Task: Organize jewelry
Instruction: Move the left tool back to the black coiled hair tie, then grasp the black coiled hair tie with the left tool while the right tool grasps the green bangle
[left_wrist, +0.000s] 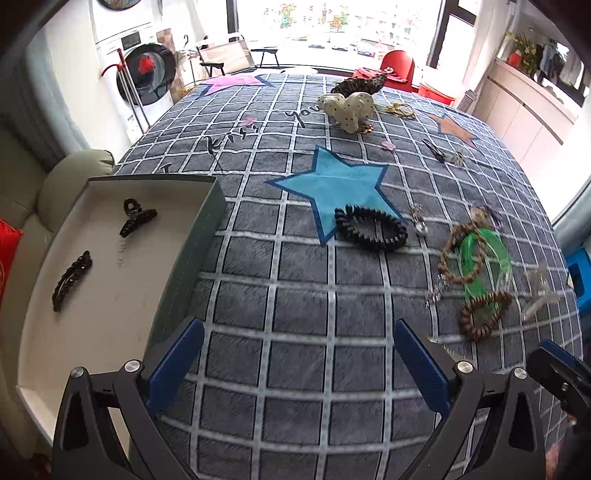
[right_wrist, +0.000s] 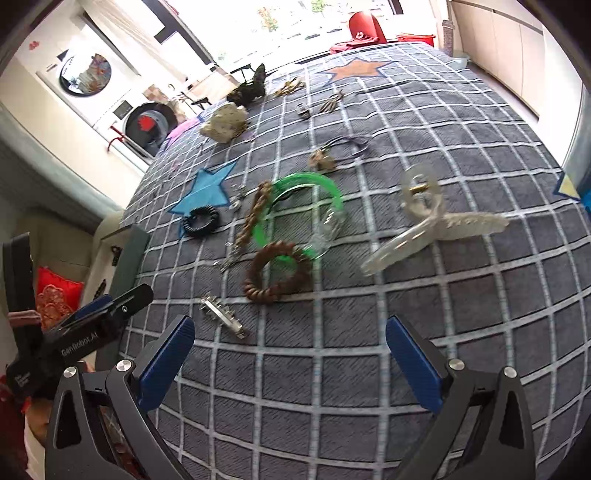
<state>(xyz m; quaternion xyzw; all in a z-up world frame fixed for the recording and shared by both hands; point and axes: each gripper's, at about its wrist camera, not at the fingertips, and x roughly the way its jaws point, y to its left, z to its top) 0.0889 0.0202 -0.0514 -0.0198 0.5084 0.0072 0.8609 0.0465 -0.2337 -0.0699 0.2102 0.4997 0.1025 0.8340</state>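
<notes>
1. Left gripper (left_wrist: 297, 354): fingers spread wide, nothing held, over the checked cloth (left_wrist: 295, 369) just right of the box (left_wrist: 207, 229).
2. Right gripper (right_wrist: 290, 356): fingers wide apart, nothing held.
3. In the box: black claw clip (left_wrist: 136, 218) and dark braided barrette (left_wrist: 71, 280), apart from each other.
4. On the cloth: black coil tie (left_wrist: 371, 229) touching the blue star (left_wrist: 334, 184); green bangle (right_wrist: 295, 214) overlapping the brown coil tie (right_wrist: 275, 273); clear claw clip (right_wrist: 424, 221) to their right; silver clip (right_wrist: 221, 314) near the right gripper's left finger.
</notes>
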